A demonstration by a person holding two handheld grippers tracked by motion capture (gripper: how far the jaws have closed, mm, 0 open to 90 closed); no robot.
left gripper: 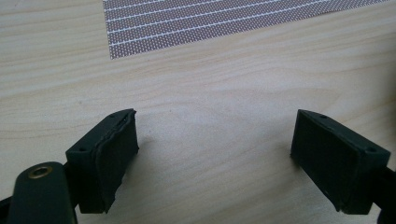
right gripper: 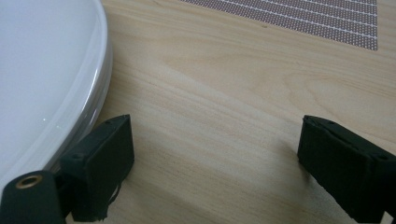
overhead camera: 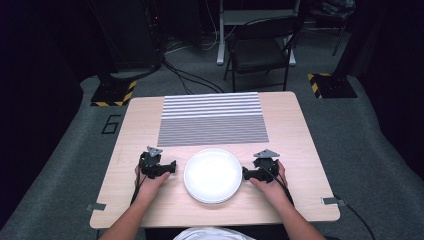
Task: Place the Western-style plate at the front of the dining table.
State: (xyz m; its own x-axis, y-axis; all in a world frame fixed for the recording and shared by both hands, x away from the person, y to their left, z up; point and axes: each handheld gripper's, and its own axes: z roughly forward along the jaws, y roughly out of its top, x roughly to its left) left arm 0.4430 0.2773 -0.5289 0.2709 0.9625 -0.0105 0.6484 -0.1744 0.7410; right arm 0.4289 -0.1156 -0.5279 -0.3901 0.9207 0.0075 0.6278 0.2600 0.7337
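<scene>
A white round plate (overhead camera: 213,175) lies on the wooden table (overhead camera: 140,120) near the front edge, between my two grippers. My left gripper (overhead camera: 172,165) rests on the table just left of the plate, open, with bare wood between its jaws (left gripper: 212,158). My right gripper (overhead camera: 245,173) rests just right of the plate, open as well (right gripper: 212,163). In the right gripper view the plate's rim (right gripper: 95,93) curves close beside one black finger (right gripper: 105,163), apart from it or barely touching; I cannot tell which.
A striped mat (overhead camera: 212,118) covers the far middle of the table, seen too as mat (left gripper: 224,18) and mat (right gripper: 299,16). A folding chair (overhead camera: 260,47) stands behind the table. Cables run across the grey floor. Tape tabs mark both front table corners.
</scene>
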